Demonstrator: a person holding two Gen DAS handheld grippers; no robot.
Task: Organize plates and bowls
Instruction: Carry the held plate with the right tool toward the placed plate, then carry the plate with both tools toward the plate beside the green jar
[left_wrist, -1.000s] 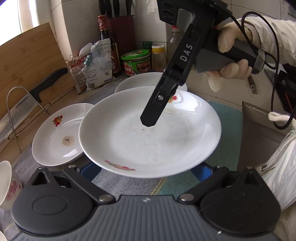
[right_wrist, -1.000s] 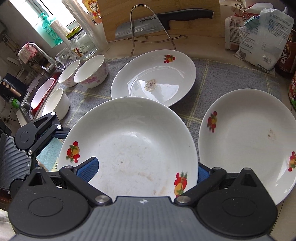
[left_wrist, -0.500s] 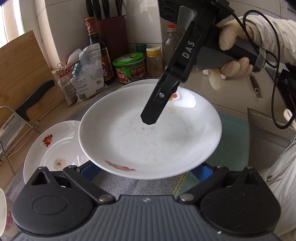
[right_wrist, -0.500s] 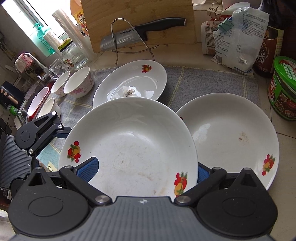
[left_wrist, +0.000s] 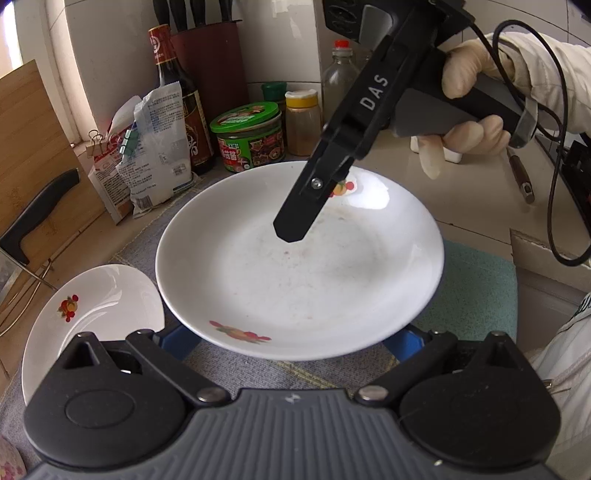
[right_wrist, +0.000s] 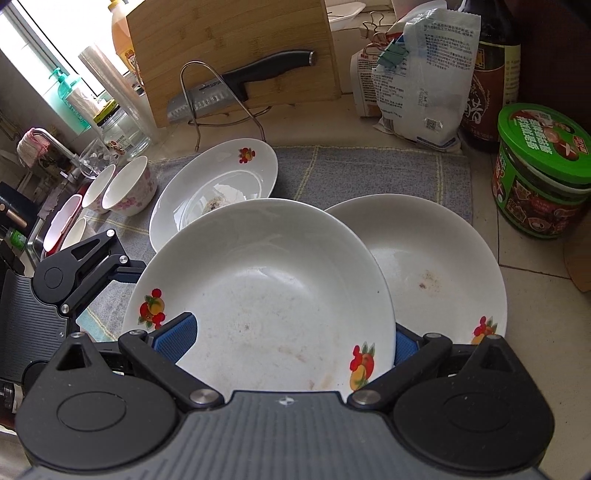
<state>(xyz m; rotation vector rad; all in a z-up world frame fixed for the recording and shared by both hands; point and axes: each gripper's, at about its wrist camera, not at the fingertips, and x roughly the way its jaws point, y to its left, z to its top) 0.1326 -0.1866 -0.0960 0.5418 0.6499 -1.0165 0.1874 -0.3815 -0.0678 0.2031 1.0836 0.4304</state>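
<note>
A large white plate (left_wrist: 295, 280) with fruit prints hangs above the counter. My left gripper (left_wrist: 290, 339) is spread wide, both blue pads under the plate's near rim. In the right wrist view the same plate (right_wrist: 266, 288) fills the space between the spread fingers of my right gripper (right_wrist: 290, 339), left pad over the rim and right pad beneath it. It overlaps a second large plate (right_wrist: 436, 266) lying on the grey mat (right_wrist: 369, 170). A smaller plate (right_wrist: 221, 177) lies to the left, with floral bowls (right_wrist: 129, 188) beyond it.
A green-lidded jar (right_wrist: 539, 177), a clipped bag (right_wrist: 417, 81) and a dark sauce bottle (right_wrist: 491, 66) stand at the back right. A knife (right_wrist: 236, 88) rests on a wire rack against a wooden board (right_wrist: 229, 44). More bowls sit by the sink (right_wrist: 62, 225) at left. A gloved hand (left_wrist: 472, 103) holds the right gripper.
Both grippers have carried the large plate to the right. It now hangs over the right-hand plate, and the smaller plate has dropped back to the left.
</note>
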